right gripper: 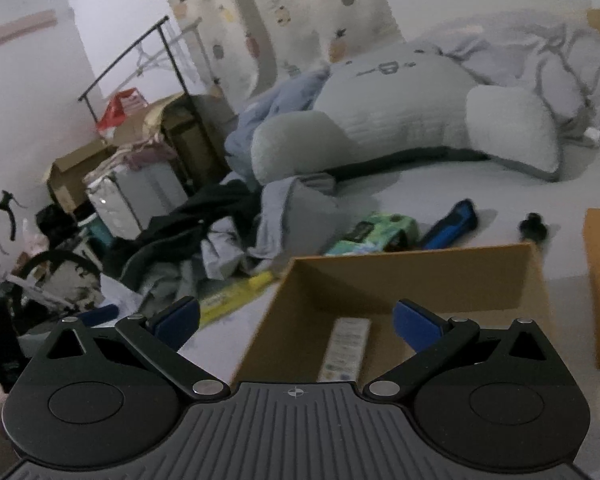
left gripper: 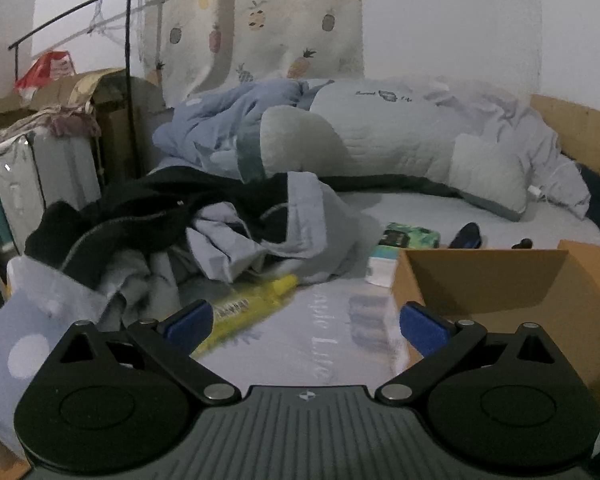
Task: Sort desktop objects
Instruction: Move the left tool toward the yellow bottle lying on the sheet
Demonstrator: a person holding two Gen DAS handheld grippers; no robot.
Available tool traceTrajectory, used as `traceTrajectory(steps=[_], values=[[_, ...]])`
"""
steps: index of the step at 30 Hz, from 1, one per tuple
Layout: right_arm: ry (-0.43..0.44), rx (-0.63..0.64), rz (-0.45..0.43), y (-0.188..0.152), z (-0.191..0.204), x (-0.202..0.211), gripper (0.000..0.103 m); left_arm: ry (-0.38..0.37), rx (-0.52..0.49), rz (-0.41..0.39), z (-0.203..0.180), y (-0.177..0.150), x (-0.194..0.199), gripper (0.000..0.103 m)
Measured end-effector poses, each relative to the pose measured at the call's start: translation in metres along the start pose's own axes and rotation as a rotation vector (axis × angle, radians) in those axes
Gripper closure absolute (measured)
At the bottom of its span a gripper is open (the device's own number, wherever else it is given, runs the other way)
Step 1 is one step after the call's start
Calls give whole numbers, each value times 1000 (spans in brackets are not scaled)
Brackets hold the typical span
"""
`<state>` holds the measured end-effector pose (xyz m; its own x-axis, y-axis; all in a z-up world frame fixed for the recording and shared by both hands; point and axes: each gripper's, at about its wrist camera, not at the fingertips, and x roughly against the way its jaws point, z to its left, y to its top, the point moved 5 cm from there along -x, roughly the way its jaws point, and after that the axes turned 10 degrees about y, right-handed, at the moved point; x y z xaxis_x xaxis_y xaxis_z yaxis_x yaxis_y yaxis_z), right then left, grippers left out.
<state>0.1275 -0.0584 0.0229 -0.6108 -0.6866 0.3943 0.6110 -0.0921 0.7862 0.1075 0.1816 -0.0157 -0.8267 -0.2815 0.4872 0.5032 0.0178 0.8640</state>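
Left gripper point(left gripper: 304, 320): level above the bed sheet, blue fingers point(left gripper: 190, 320) spread wide, nothing between them.
Yellow tube point(left gripper: 248, 304): on the sheet just beyond the left finger, beside the heap of clothes point(left gripper: 204, 236).
Right gripper point(right gripper: 296, 320): over the near edge of the cardboard box point(right gripper: 412, 276), fingers wide apart, empty.
Box contents: one white flat pack point(right gripper: 346, 348), lying on the floor of the box.
Green packet point(right gripper: 376, 232), blue-black tool point(right gripper: 452, 226), small black item point(right gripper: 534, 228): on the sheet beyond the box's far wall.
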Motion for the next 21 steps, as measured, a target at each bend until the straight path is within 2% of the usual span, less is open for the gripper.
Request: traceTrajectory(steps=[11, 17, 21], values=[[7, 1, 61, 15, 19, -65, 0, -92, -110, 29, 23, 2, -77, 0], [3, 5, 86, 20, 27, -93, 0, -138, -120, 78, 33, -8, -121, 5], [-15, -5, 96, 17, 24, -108, 0, -142, -108, 121, 42, -15, -151, 7]])
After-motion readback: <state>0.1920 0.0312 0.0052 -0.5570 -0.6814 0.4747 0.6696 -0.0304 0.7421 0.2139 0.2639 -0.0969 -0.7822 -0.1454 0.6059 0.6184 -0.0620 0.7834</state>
